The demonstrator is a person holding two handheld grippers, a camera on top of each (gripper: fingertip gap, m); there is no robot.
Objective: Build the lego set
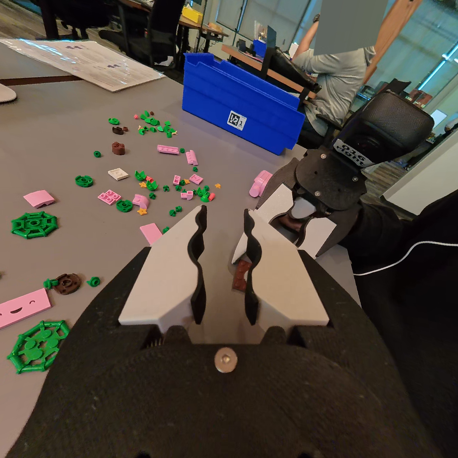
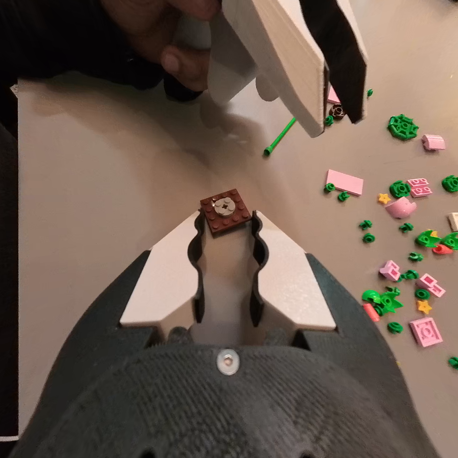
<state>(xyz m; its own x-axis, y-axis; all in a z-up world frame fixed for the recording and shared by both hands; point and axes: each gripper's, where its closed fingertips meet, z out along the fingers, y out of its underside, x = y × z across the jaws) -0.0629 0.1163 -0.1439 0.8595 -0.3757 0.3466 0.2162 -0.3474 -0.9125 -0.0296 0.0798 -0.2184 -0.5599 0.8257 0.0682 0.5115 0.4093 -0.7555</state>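
A brown square studded plate (image 2: 224, 218) with a tan round piece (image 2: 224, 206) on its middle sits between the tips of my right gripper (image 2: 226, 215). Both tips touch its sides, so the gripper is shut on it just over the grey table (image 2: 99, 173). In the left wrist view the plate (image 1: 241, 275) shows under the right gripper's fingers (image 1: 239, 252). My left gripper (image 1: 225, 210) is open and empty, hovering right above the plate. It also shows at the top right of the right wrist view (image 2: 334, 124).
Loose pink, green and brown pieces lie scattered to the left: two green web wheels (image 1: 34, 224), a pink face tile (image 1: 22, 307), a brown round plate (image 1: 67, 283), a green bar (image 2: 280, 136). A blue bin (image 1: 238, 106) and an instruction sheet (image 1: 81, 62) lie farther back. The table edge is close on the right.
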